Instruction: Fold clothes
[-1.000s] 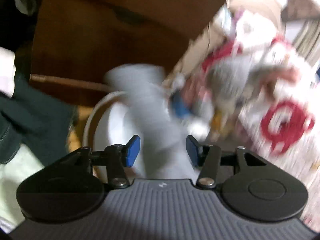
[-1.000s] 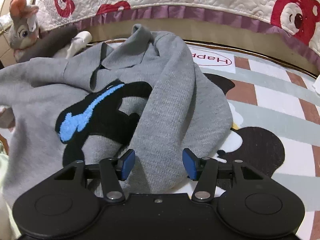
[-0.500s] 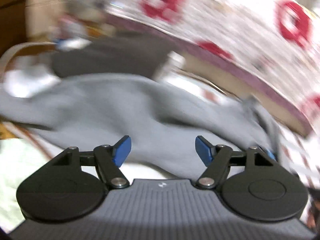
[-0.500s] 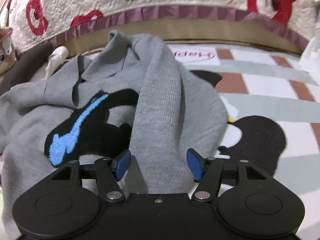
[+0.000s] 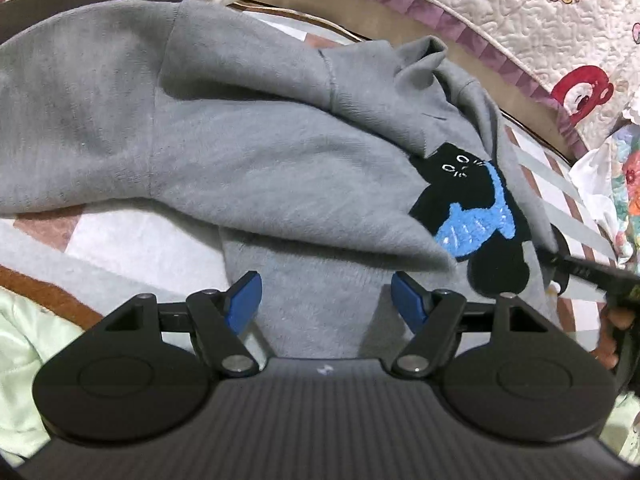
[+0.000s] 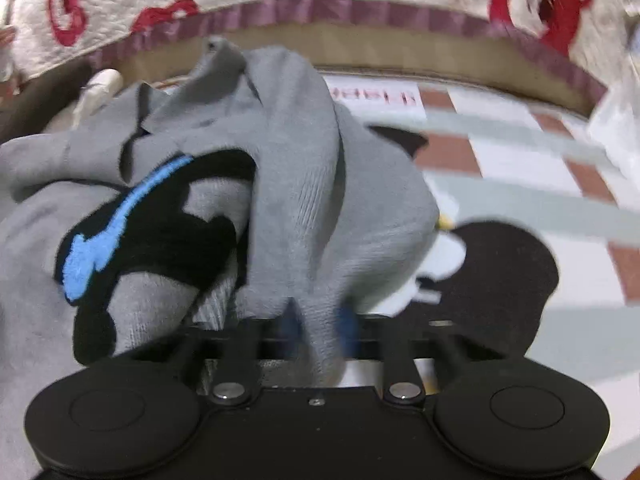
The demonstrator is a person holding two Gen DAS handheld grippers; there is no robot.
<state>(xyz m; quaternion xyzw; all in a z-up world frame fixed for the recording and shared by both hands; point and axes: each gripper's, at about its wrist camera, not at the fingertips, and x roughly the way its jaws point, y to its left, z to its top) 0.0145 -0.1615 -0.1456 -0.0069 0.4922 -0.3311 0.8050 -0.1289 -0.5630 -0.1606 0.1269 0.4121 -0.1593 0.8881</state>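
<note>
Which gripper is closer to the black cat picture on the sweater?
Right. The right gripper is pinched on a sweater fold right beside the black cat. The left gripper is open at the hem, farther from it.

Black tongs [image 5: 326,300], blue pads [image 5: 244,300], ribbed grey housing, silver screws.

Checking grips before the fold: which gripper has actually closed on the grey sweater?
The right gripper: its jaws have just closed, pinching a fold of the grey sweater. The left gripper is open above it.
</note>
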